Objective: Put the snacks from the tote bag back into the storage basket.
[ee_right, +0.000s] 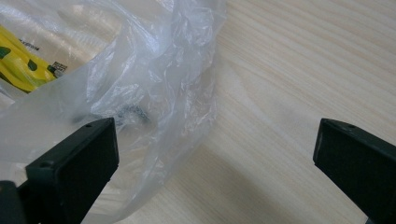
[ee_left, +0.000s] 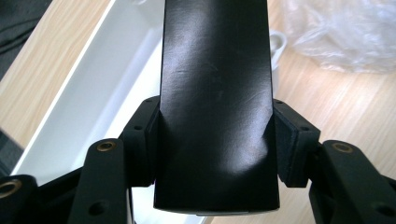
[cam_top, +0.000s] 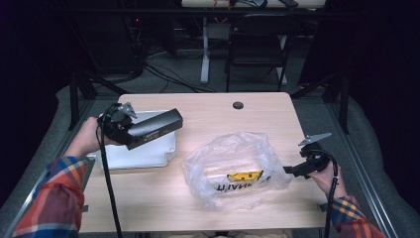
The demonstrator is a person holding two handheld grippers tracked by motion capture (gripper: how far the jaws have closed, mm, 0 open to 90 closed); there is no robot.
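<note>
A long black box (cam_top: 154, 127) hangs above a white tray (cam_top: 148, 156) at the table's left, with my left gripper (cam_top: 130, 135) shut on its near end. In the left gripper view the black box (ee_left: 215, 93) runs up between both pads (ee_left: 289, 140), over the tray (ee_left: 88, 102). A crumpled clear plastic bag (cam_top: 235, 166) with a yellow print lies at the table's middle. My right gripper (cam_top: 289, 170) stands open at the bag's right edge. In the right gripper view the bag (ee_right: 140, 84) lies by the left jaw, with bare wood between the jaws (ee_right: 215, 158).
A wooden table (cam_top: 213, 114) has a dark round grommet (cam_top: 238, 105) near its far edge. Behind the table stand a dark chair (cam_top: 257, 44) and a white desk leg (cam_top: 204, 49). Cables trail from both grippers toward the near edge.
</note>
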